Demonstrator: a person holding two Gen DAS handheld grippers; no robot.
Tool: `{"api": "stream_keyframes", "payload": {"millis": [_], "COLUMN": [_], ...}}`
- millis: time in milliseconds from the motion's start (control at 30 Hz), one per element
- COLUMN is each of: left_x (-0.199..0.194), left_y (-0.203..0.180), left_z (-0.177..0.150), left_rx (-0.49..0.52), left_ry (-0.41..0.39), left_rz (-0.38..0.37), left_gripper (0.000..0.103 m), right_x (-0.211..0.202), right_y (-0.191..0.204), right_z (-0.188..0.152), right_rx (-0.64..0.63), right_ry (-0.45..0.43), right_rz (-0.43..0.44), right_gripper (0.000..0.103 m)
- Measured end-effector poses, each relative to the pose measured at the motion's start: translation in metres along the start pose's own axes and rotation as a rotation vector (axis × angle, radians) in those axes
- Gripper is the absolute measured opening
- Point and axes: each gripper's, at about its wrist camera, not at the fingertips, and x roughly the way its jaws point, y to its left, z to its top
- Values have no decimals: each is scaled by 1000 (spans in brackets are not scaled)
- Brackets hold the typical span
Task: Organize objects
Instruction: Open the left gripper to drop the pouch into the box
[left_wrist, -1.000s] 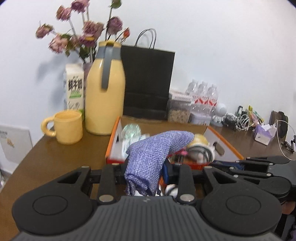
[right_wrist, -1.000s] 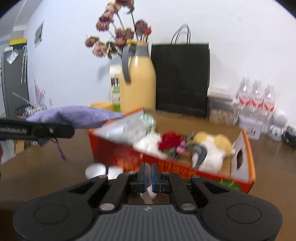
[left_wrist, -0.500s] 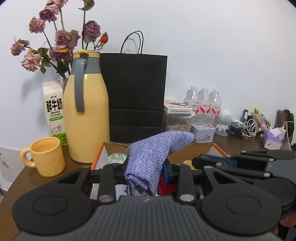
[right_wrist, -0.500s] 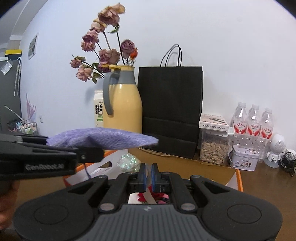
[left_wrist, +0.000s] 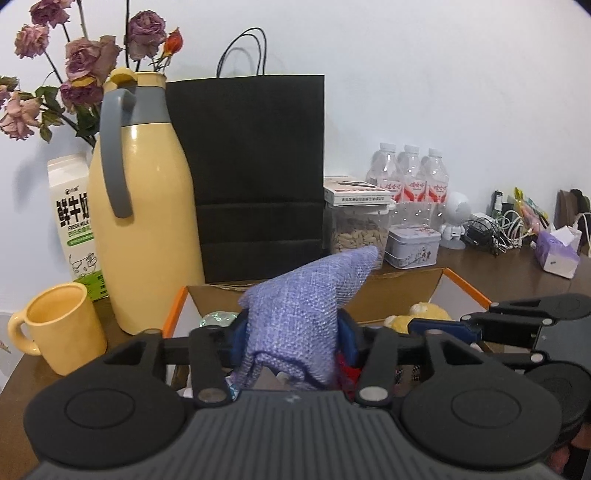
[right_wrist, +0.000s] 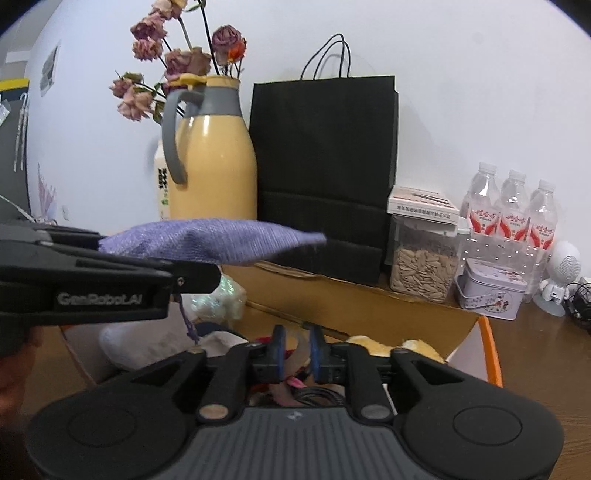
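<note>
A purple woven cloth (left_wrist: 299, 314) sits bunched between the jaws of my left gripper (left_wrist: 293, 328), which are opening; the cloth has spread out to fill the wider gap. It juts forward over the orange-rimmed cardboard box (left_wrist: 465, 288). In the right wrist view the cloth (right_wrist: 214, 240) lies level above the left gripper's finger (right_wrist: 110, 291). My right gripper (right_wrist: 297, 343) hangs over the box (right_wrist: 491, 350) with its jaws opening a narrow gap. A pale thin strip shows in that gap, and I cannot tell what it is. A yellow plush (right_wrist: 388, 345) lies inside the box.
Behind the box stand a yellow jug (left_wrist: 144, 221), a black paper bag (left_wrist: 258, 177), a seed jar (left_wrist: 358, 232), a tin (left_wrist: 413, 247) and water bottles (left_wrist: 410, 177). A yellow mug (left_wrist: 62, 328) and a milk carton (left_wrist: 74, 221) are at left; cables (left_wrist: 495, 229) and tissues (left_wrist: 557, 251) at right.
Both grippers have moved forward over the box toward the bag and jug. The left jaws have spread wide around the cloth. The right jaws, shut before, have parted slightly.
</note>
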Motion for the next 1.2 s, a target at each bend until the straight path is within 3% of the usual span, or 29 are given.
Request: {"api": "stream_keyframes", "payload": {"millis": [33,100,167,200,267,633,1200], "left_x": [-1,-4,-9,-11,-13,-15,-73], "left_y": [0,1,1,1,2,8,14], "left_z": [0,-1,-1,0,1,2,-5], "left_rx": [2,4,12,8,-3,-31,-60], "left_ry": [-1,-16,-39,-43,-43,-35,-64], "left_rz": [1,19,25,25,30,54,85], "left_gripper": [79,98,103,103,103,103,103], "right_x": [1,1,0,-1,-4,-10,-49], "right_y": [-2,-4,-5,-5,-4,-3,21], "right_z": [-1,-2,-4,-4,-4,-2,-8], "right_rx": [-2,-1,-4,-6,-8,-13,-56], "right_ry": [5,17,18,16,9,5,-33], "right_rz": [-6,-10,-18,-18,-23,-40,-52], "right_gripper": [22,42,68,75,97,101,103]}}
